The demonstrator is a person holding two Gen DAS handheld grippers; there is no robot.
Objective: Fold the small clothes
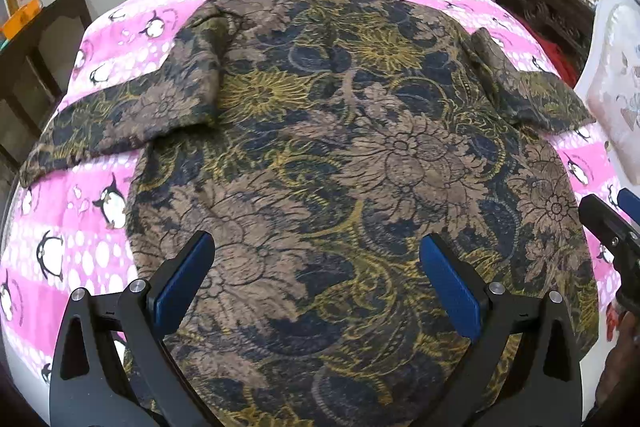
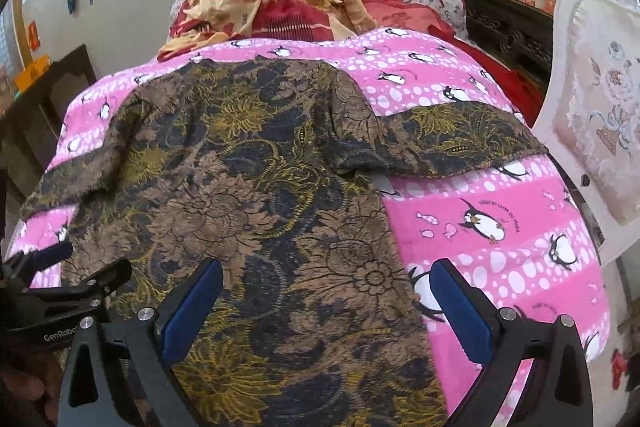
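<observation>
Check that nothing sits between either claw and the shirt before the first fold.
Nothing visible blocks them. The brown and navy floral batik shirt lies spread flat on the pink penguin-print blanket, bare on top. The left claw and right claw both hang open directly above its lower part.

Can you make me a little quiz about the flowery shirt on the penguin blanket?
1. True or false: the brown flowery shirt lies spread flat on the pink penguin blanket.
2. What does the left gripper hold? A) a sleeve B) nothing C) a pillow
3. Fill in: the right gripper hangs over the shirt's ____-hand edge, one finger above the blanket.

Key: 1 true. 2 B, jaws wide open. 3 right.
</observation>
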